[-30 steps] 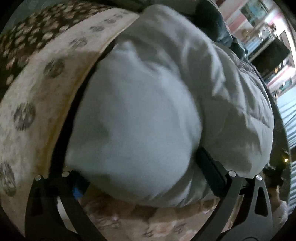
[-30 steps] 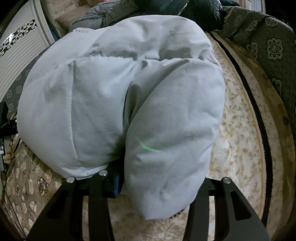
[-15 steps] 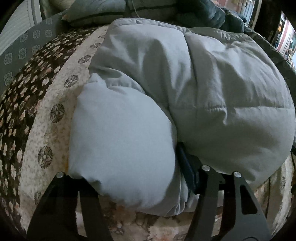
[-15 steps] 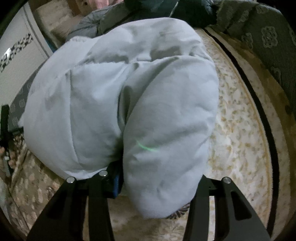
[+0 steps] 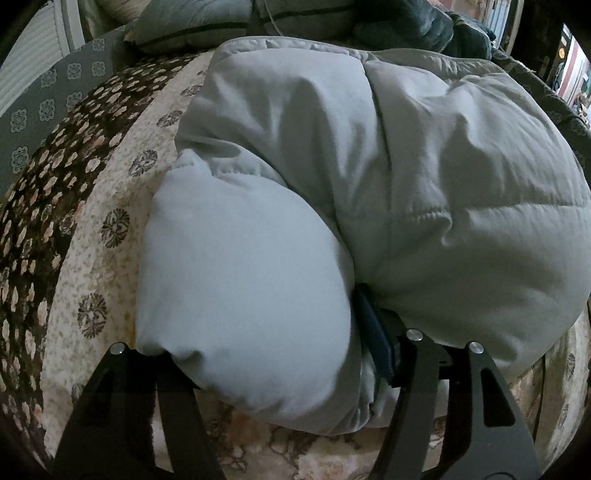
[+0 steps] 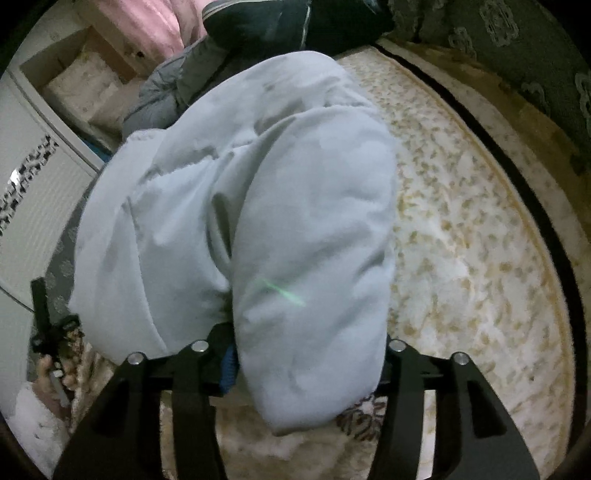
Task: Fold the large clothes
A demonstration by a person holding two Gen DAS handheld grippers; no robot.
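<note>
A pale grey padded jacket point(image 5: 424, 177) lies on a patterned bedspread point(image 5: 92, 258). My left gripper point(image 5: 273, 354) is shut on a puffy fold of the jacket point(image 5: 240, 280), which bulges between its jaws. In the right wrist view the same jacket point(image 6: 177, 206) fills the middle. My right gripper point(image 6: 306, 358) is shut on another thick fold point(image 6: 314, 266) that hangs over the jaws. The fingertips of both grippers are hidden under the fabric.
Dark and grey clothes point(image 5: 258, 22) are piled at the far end of the bed. A dark patterned cover point(image 6: 517, 48) runs along the far right. A white cabinet point(image 6: 33, 199) stands at the left. The person's other hand with the left gripper point(image 6: 51, 332) shows low left.
Both grippers have carried the held folds along while staying shut. The left view swung so that more of the jacket's body shows. The right view tilted up and now shows the cabinet and the pile.
</note>
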